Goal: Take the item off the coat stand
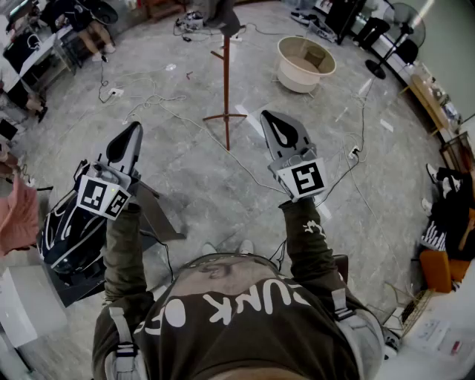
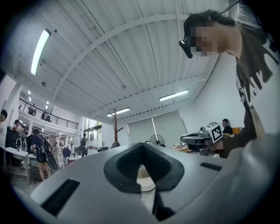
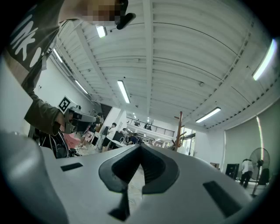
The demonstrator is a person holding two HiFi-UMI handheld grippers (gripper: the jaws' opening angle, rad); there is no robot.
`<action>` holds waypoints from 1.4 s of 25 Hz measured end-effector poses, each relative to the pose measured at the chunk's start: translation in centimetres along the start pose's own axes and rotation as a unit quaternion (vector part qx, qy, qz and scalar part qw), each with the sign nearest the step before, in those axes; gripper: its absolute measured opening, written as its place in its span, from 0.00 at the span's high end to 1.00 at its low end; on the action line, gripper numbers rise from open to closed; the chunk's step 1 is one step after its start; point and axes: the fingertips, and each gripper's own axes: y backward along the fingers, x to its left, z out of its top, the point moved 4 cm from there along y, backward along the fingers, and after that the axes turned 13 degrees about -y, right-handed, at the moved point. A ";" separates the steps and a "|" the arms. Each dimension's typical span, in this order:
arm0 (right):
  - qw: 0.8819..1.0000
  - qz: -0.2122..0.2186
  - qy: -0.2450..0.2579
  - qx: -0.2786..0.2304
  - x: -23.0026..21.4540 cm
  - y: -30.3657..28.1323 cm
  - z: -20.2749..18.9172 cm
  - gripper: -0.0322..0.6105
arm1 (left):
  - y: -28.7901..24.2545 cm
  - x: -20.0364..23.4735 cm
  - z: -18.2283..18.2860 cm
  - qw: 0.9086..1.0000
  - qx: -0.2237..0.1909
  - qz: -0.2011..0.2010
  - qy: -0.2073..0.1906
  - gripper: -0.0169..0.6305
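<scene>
Our right gripper (image 1: pixel 269 117) and our left gripper (image 1: pixel 133 130) are both pressed together with nothing in them, held near us, because the dark item (image 1: pixel 223 16) hangs far ahead on top of the coat stand (image 1: pixel 225 82)

Only the white letters "UNK" can be read, printed on the person's dark shirt (image 1: pixel 245 326).

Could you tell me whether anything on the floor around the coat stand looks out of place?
Yes: loose cables trail across the floor past the feet of the coat stand, with a white scrap beside them. It looks cluttered and easy to trip on.
</scene>
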 end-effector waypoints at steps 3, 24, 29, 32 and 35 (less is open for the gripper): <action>1.000 0.003 0.007 0.005 -0.3 0.1 -0.5 0.94 | -0.2 -0.1 -0.2 1.000 0.000 0.000 -0.001 0.97; 1.000 0.008 0.005 0.007 -1.7 0.2 -1.3 0.93 | -1.1 -0.8 -0.5 1.000 0.008 0.003 -0.002 0.97; 0.998 0.047 -0.026 0.031 -2.0 -0.2 -2.3 0.32 | -1.6 -1.3 -0.2 1.000 0.011 0.008 -0.004 0.97; 0.997 0.061 -0.026 0.045 -2.2 -0.4 -3.0 0.15 | -1.9 -1.7 -0.3 1.000 0.013 0.007 -0.004 0.97; 0.997 0.062 -0.031 0.044 -2.4 -0.3 -3.3 0.05 | -2.1 -2.0 -0.5 1.000 0.018 0.007 -0.004 0.97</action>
